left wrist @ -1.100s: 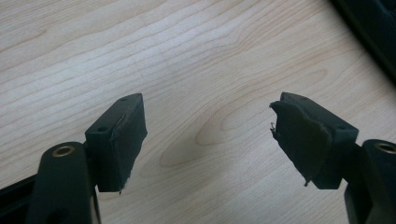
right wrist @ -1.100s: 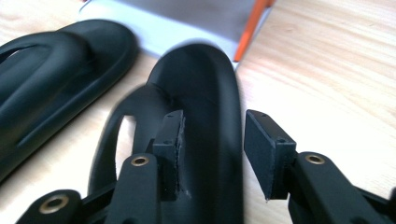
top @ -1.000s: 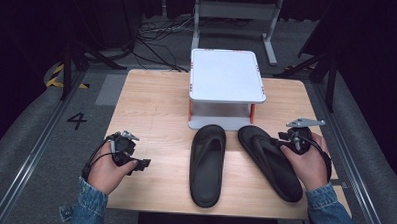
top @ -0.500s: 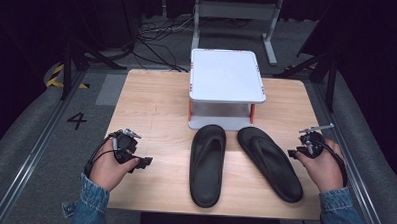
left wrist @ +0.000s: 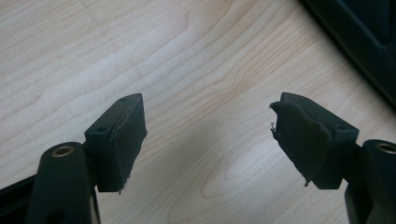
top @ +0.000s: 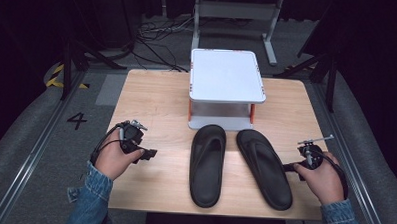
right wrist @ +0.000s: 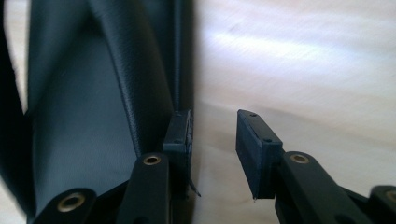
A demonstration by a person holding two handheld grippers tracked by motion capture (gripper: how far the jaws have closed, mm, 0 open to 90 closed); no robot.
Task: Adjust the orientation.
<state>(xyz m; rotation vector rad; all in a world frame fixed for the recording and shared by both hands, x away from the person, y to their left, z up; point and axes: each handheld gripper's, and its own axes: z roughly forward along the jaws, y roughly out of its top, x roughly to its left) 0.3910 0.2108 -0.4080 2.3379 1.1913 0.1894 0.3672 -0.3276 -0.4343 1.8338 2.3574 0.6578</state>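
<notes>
Dark studio floor with cables around a light wooden table (top: pixel 152 98); white flat-topped riser stand with orange legs (top: pixel 227 75) sits at the far middle of it. Two black rubber flip-flops lie side by side in front of the stand: left black flip-flop (top: pixel 207 163) runs straight toward me, right black flip-flop (top: pixel 264 167) is angled, heel end toward my right. They lie close together at the toe ends, apart at the heels.

My left gripper (top: pixel 147 153) sits on the left part of the table in my left hand (top: pixel 116 156), pointing right toward the left flip-flop, clearly apart from it. In the left gripper view its jaws are spread wide over bare wood, nothing between them; a dark flip-flop edge (left wrist: pixel 362 39) shows in the top right corner.

My right gripper (top: pixel 288 167) is in my right hand (top: pixel 324 180) near the right table edge, tips just at the outer edge of the right flip-flop. In the right gripper view (right wrist: pixel 212 140) the jaws stand parted with bare wood in the gap; one fingertip (right wrist: pixel 180 135) lies at the flip-flop's side edge (right wrist: pixel 184 56), cannot tell if touching. Strap and footbed (right wrist: pixel 79 154) are on that side, slightly blurred. Nothing gripped by either tool
</notes>
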